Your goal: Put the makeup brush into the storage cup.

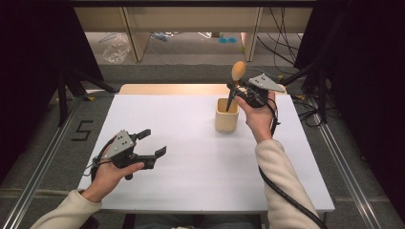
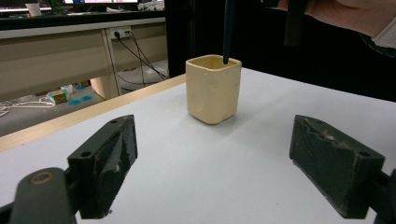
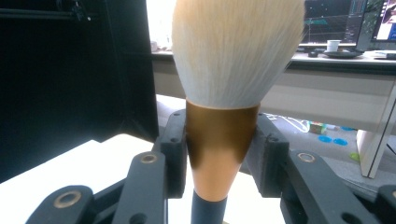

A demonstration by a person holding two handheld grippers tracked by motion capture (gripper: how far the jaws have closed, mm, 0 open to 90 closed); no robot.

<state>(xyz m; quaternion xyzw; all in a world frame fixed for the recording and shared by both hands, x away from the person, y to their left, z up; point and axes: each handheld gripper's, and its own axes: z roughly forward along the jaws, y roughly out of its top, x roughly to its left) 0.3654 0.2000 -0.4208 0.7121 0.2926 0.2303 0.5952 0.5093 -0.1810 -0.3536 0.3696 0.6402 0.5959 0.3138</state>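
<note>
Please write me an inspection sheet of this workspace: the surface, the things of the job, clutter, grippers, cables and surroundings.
Surface: white table with a wooden strip along its far edge.
Job's things: makeup brush, bristles up, its dark handle tip at the mouth of the cream cup; the cup stands upright on the table.
Clutter: nothing seen on the table.
Grippers: right gripper shut on the brush's copper collar; left gripper open, holding nothing, above the near left of the table.
Cables: black cable trails along the right sleeve; loose cables on the floor behind.
Surroundings: shelving and a plastic bag behind the table.
</note>
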